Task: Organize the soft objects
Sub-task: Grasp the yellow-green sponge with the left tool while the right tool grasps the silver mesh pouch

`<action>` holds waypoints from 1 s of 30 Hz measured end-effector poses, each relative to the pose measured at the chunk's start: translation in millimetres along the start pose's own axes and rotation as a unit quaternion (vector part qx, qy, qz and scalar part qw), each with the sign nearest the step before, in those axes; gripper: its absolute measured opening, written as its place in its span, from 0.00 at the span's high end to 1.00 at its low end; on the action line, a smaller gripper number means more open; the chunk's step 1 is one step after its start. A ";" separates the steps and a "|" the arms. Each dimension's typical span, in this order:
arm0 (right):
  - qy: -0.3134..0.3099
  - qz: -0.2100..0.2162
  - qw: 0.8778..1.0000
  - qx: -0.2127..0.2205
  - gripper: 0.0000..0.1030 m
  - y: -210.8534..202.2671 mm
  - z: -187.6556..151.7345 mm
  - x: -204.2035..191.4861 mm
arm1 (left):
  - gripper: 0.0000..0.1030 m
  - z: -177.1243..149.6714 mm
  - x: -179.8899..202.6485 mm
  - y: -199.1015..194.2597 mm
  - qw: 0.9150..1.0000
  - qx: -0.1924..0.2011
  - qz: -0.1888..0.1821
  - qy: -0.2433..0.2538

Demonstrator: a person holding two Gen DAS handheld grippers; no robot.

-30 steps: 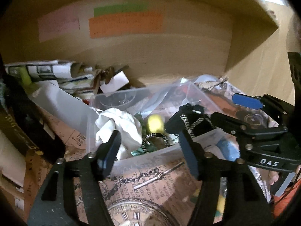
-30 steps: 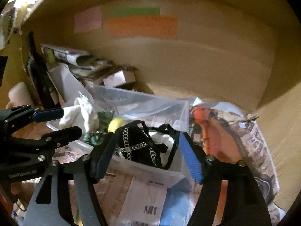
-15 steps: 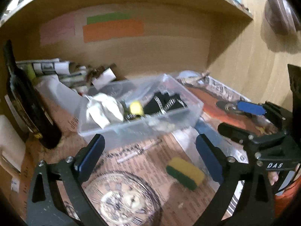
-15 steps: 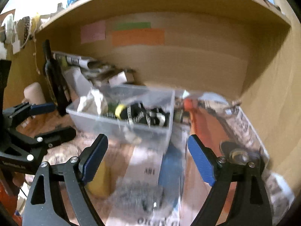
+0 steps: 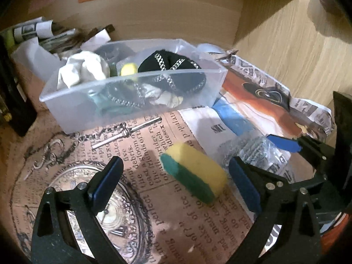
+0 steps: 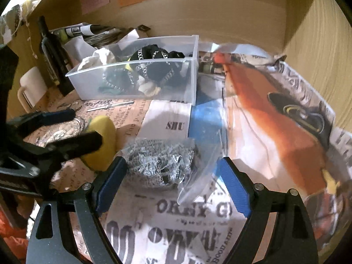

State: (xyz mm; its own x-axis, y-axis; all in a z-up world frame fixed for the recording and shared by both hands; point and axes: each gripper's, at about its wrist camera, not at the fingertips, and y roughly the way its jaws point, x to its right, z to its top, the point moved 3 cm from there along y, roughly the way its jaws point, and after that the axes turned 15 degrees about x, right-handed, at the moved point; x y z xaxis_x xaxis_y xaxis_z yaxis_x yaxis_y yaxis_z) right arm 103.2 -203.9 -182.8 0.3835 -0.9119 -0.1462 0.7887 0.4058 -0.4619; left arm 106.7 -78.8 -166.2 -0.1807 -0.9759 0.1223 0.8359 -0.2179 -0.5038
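Note:
A yellow and green sponge (image 5: pixel 193 172) lies on the printed paper, between the open fingers of my left gripper (image 5: pixel 176 182); it also shows in the right wrist view (image 6: pixel 102 140). A steel scourer in a clear bag (image 6: pixel 160 160) lies between the open fingers of my right gripper (image 6: pixel 173 183); it also shows in the left wrist view (image 5: pixel 250 151). Behind them stands a clear plastic bin (image 5: pixel 72 110) holding a white cloth (image 5: pixel 82 69), a black item with chains (image 5: pixel 173 70) and a small yellow piece (image 5: pixel 128 69). The bin also shows in the right wrist view (image 6: pixel 191 44).
Wooden walls close in the back and right side (image 5: pixel 286 44). Rolled papers and clutter (image 5: pixel 44 33) lie at the back left. A dark bottle (image 6: pixel 51 50) stands left of the bin. Printed papers (image 6: pixel 275 110) cover the surface.
Both grippers pulled back from over the bin and dropped low toward the surface. The left now frames the sponge, the right now frames the bagged scourer. Both stay open.

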 end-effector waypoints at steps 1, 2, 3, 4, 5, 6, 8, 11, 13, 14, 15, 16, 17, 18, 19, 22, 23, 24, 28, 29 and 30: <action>0.000 0.004 1.000 0.001 0.27 0.2 -1.0 -0.3 | 0.13 -1.2 -0.2 2.2 1.000 -0.003 -0.003 -0.004; 0.000 0.008 1.000 0.000 0.35 0.8 -1.6 -1.4 | 0.18 -2.4 -0.2 4.3 1.000 -0.009 -0.008 -0.007; 0.002 0.014 1.000 -0.001 0.42 1.6 -2.2 -2.3 | 0.20 -2.8 -0.4 4.9 1.000 -0.012 -0.013 -0.010; 0.003 0.017 1.000 -0.001 0.43 2.5 -3.5 -2.9 | 0.24 -3.8 -0.2 6.7 1.000 -0.016 -0.021 -0.016; 0.000 0.014 1.000 0.002 0.46 2.6 -3.7 -3.4 | 0.29 -4.6 0.1 8.0 0.999 -0.018 -0.027 -0.021; -0.003 0.014 1.000 0.004 0.52 2.1 -3.6 -3.8 | 0.31 -4.9 0.6 8.6 0.999 -0.020 -0.031 -0.022; -0.001 0.013 1.000 0.007 0.60 1.4 -2.5 -1.9 | 0.46 -4.1 2.8 8.6 0.999 -0.021 -0.042 -0.024; 0.008 0.013 1.000 0.012 0.67 0.2 -0.3 1.9 | 0.63 -1.1 5.2 6.3 0.999 -0.013 -0.042 -0.018; 0.007 0.010 1.000 0.017 0.69 0.0 2.0 2.2 | 0.67 0.6 6.3 4.9 0.999 -0.015 -0.047 -0.016; 0.005 0.009 1.000 0.021 0.70 -1.3 3.5 1.9 | 0.70 1.9 6.0 3.3 0.999 -0.012 -0.047 -0.016; 0.004 0.008 1.000 0.023 0.71 -1.5 4.8 1.4 | 0.71 2.6 5.7 2.5 0.999 -0.012 -0.046 -0.014; 0.001 0.008 1.000 0.025 0.71 -2.2 6.4 0.5 | 0.73 3.8 4.8 1.1 0.999 -0.010 -0.044 -0.014; -0.001 0.007 1.000 0.029 0.72 -3.2 8.5 -0.5 | 0.73 5.1 3.4 -0.7 0.999 -0.007 -0.041 -0.013; -0.003 0.007 0.999 0.032 0.72 -3.8 10.5 -1.2 | 0.73 6.6 2.0 -2.5 0.999 -0.003 -0.039 -0.013; -0.003 0.008 0.999 0.036 0.72 -4.8 13.0 -1.8 | 0.73 8.8 0.1 -5.3 0.999 0.001 -0.037 -0.015; -0.002 0.012 0.999 0.051 0.72 -8.1 23.0 -1.9 | 0.73 17.8 -6.1 -13.9 0.999 0.016 -0.031 -0.021; -0.001 0.014 0.998 0.058 0.72 -9.4 27.5 -2.4 | 0.73 21.2 -8.3 -16.6 0.999 0.022 -0.028 -0.021; -0.001 0.015 0.998 0.065 0.72 -10.7 32.5 -3.1 | 0.73 24.8 -10.8 -19.6 0.999 0.029 -0.025 -0.021; -0.006 0.019 0.995 0.093 0.72 -13.3 52.0 -6.3 | 0.73 44.6 -20.2 -34.3 0.998 0.060 -0.010 -0.020; -0.007 0.020 0.995 0.102 0.72 -13.8 58.5 -7.3 | 0.73 50.4 -23.3 -38.4 0.997 0.070 -0.005 -0.020; -0.008 0.022 0.994 0.111 0.72 -14.0 65.2 -8.4 | 0.73 56.1 -26.2 -41.4 0.997 0.079 0.002 -0.018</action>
State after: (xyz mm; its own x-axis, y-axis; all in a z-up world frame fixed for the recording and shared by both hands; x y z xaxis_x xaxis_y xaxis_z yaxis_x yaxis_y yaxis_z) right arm 120.3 -197.9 -118.1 0.4264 -0.8924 -0.1476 0.8567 0.4508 -0.2506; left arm 105.9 -43.6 -100.6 -0.1612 -0.9750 0.1529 0.9080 -0.2072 -0.3642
